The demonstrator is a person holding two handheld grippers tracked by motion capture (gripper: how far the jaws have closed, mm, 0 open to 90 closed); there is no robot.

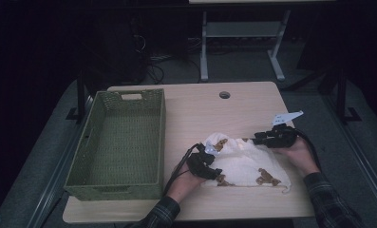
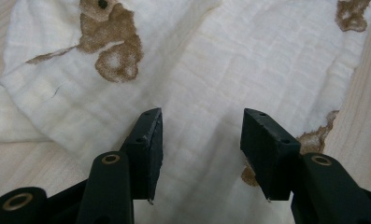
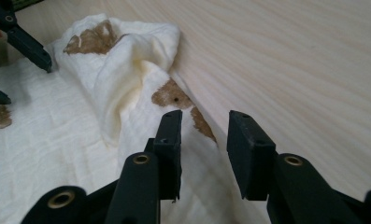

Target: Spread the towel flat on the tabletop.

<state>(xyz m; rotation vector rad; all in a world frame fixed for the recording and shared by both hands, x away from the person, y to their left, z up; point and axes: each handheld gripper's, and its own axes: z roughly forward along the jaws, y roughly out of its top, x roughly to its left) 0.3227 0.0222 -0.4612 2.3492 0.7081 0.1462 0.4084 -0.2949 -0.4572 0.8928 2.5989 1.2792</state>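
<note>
over the cream cloth [image 1: 245,164] — left gripper [image 2: 202,140] and right gripper [image 3: 204,140], jaws parted, nothing gripped

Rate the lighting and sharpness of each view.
High view: dim, room beyond the table nearly black, cloth brightest. Left gripper view: evenly lit, cloth weave crisp, nearest jaw parts soft. Right gripper view: bright, cloth folds cast soft shadows, far table grain slightly blurred.
</note>
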